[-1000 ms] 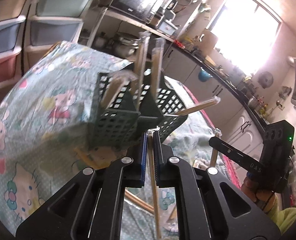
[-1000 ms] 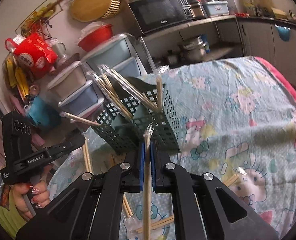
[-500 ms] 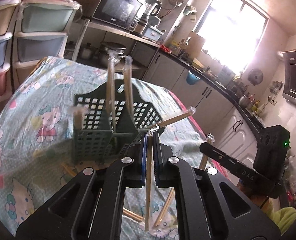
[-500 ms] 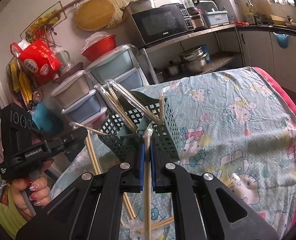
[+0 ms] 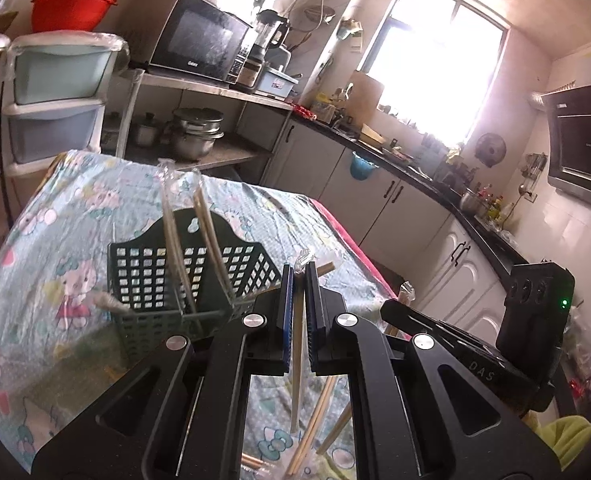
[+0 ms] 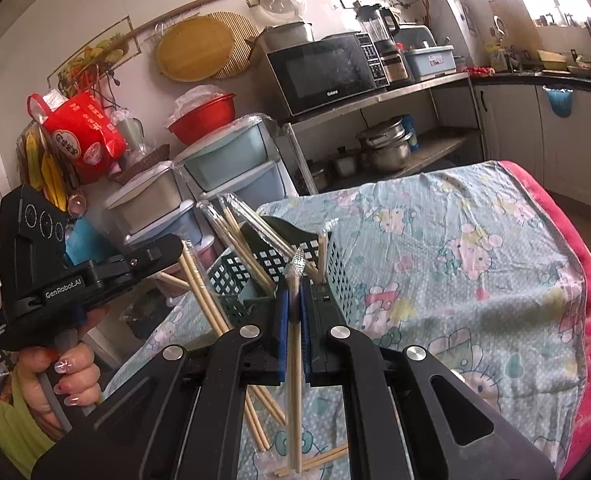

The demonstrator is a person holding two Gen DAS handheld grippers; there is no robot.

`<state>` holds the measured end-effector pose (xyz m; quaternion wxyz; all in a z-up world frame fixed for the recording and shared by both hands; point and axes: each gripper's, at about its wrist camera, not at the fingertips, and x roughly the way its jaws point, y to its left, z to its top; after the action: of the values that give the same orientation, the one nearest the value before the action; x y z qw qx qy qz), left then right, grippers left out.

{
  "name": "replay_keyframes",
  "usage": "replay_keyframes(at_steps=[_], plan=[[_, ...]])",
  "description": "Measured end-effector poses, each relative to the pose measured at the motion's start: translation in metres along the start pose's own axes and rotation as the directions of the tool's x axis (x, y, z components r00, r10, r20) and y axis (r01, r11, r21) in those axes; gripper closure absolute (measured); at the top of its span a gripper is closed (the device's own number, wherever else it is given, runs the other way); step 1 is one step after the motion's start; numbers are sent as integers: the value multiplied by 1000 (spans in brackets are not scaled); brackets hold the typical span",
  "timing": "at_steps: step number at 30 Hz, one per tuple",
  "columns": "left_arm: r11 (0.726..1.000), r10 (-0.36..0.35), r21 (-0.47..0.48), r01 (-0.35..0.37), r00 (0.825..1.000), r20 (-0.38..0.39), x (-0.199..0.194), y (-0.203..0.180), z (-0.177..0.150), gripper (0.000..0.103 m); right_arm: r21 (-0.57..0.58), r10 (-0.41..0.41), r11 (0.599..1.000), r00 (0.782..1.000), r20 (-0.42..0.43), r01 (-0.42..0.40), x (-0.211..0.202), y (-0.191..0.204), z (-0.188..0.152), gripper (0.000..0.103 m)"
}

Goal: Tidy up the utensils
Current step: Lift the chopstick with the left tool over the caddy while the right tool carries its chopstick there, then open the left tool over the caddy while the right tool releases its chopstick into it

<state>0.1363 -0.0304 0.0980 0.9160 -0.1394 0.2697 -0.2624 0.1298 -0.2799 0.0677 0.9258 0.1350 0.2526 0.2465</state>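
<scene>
Now higher than a second ago on both sides, with the green basket (image 5: pixel 143 320) sitting lower and farther off in each wrist view than it did then. Left tool (image 5: pixel 298 270) pressed nearly together on a wrapped chopstick (image 5: pixel 295 392), pinched close under its crimped top end, the rest hanging down between the arms of the tool with its lower tip seemingly clear of the cloth-covered counter (image 5: pixel 55 240). Right tool (image 6: pixel 293 284) likewise clamped on a second wrapped stick (image 6: pixel 294 380), gripped just below its top. Cannot tell whether that one's lower tip has cleared the loose chopsticks (image 6: pixel 327 456) lying on the cloth beneath it. Same narrow pinch on each stick as before, so no slip or release during the lift. Basket upright on the counter ahead of both tools, already holding several standing chopsticks (image 5: pixel 211 236) that lean against its walls. Judging from this, pick-up done and carry begun. Next likely calls for swinging each hanging stick over the basket rim and lowering it tip-first into a compartment, minding the leaning ones already there. More still left on the cloth, so task only partly through.
</scene>
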Motion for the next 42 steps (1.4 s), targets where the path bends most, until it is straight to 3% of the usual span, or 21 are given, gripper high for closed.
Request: replay_keyframes(at_steps=[13, 24, 42], plan=[[998, 4, 62, -7, 998, 55, -4, -20, 31, 100, -38, 12, 999, 999, 52, -10, 1, 12, 21, 97], [997, 59, 49, -65, 992, 116, -11, -4, 59, 100, -72, 41, 997, 991, 128, -32, 10, 28, 53, 97], [980, 189, 3, -198, 938, 292, -46, 32, 111, 100, -165, 38, 986, 961, 273, 8, 34, 60, 108, 97]])
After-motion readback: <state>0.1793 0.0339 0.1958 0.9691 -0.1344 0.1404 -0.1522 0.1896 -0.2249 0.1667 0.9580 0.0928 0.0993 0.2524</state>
